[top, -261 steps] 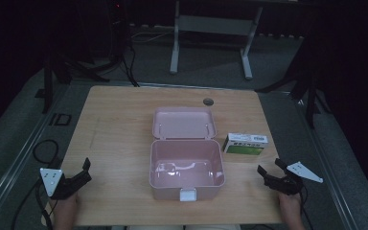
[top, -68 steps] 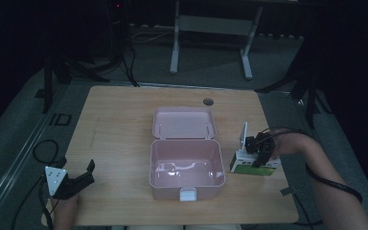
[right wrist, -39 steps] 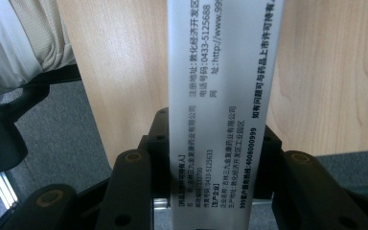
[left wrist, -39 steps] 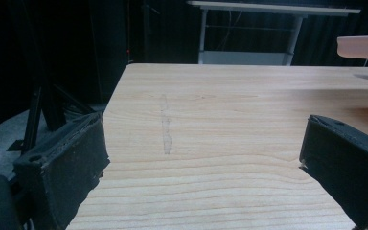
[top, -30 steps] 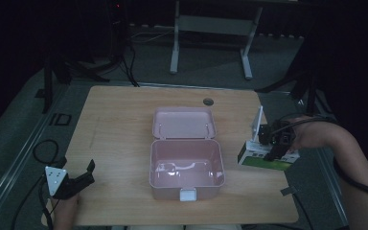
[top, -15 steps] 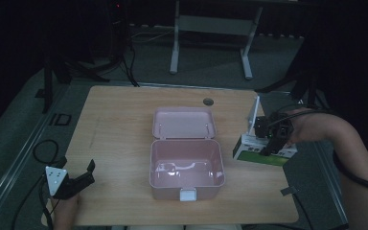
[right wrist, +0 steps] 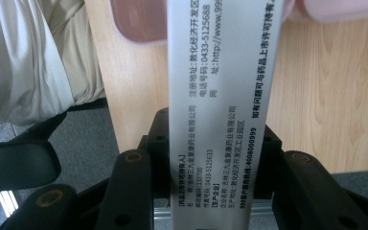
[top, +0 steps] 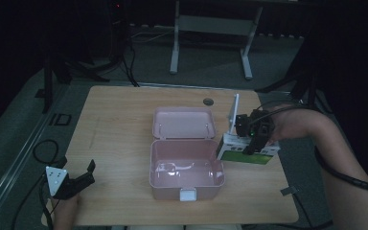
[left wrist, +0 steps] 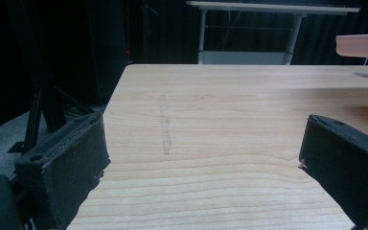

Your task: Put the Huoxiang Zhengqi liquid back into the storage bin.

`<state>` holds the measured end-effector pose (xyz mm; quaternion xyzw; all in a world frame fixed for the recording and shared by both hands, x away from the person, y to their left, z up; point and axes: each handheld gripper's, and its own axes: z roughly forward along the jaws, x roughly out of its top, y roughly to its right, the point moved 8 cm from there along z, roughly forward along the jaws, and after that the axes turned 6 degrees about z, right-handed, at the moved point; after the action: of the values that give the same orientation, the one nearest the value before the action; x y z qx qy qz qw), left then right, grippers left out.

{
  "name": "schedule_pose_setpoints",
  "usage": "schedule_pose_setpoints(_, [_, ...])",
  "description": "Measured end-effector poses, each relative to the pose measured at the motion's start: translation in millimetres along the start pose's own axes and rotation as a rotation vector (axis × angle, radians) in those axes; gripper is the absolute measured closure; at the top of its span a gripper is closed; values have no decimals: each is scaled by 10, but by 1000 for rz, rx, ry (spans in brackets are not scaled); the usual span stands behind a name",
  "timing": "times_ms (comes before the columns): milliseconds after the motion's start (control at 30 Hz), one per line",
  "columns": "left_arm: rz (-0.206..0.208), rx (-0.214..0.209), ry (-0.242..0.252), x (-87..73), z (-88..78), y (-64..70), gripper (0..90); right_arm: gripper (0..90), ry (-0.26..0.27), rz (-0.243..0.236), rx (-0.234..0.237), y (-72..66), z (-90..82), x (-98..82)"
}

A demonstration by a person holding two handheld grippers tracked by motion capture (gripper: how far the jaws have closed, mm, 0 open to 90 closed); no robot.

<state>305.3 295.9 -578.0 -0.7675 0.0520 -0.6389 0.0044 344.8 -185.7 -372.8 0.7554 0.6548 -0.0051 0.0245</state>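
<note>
Wooden table (top: 124,124) under dim light. Right gripper (top: 254,136), jaws clamped on the carton (top: 247,151), holds it just right of the open pink box (top: 187,167); level it before lowering inside. Left gripper (top: 74,179) rests with jaws wide, empty.

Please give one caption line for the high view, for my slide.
Right tongs hold a white-green carton beside the open pink box.

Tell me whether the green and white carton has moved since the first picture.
Yes. The green and white carton lay flat right of the pink lid; now the right gripper holds it, lifted, closer to the right edge of the pink box.
</note>
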Motion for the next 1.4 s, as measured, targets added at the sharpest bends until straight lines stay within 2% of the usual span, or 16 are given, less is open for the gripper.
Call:
schedule_pose_setpoints(367, [0, -3, 1, 0, -1, 1, 28, 623, -13, -55, 4, -112, 55, 412])
schedule_pose_setpoints(533, [4, -2, 0, -1, -4, 0, 28, 623, -18, -64, -16, -132, 97, 619])
schedule_pose_setpoints(700, [6, -4, 1, -1, -5, 2, 28, 623, -22, -96, -4, -226, 149, 801])
schedule_pose_setpoints(933, [4, -7, 1, -1, -5, 2, 28, 623, -43, -118, 3, -297, 211, 964])
schedule_pose_setpoints(1200, [3, -8, 1, 0, -5, 2, 28, 623, -35, -129, 16, -375, 241, 1179])
schedule_pose_setpoints(1400, [1, -9, 3, 1, -5, 2, 28, 623, -23, -142, 30, -416, 316, 1275])
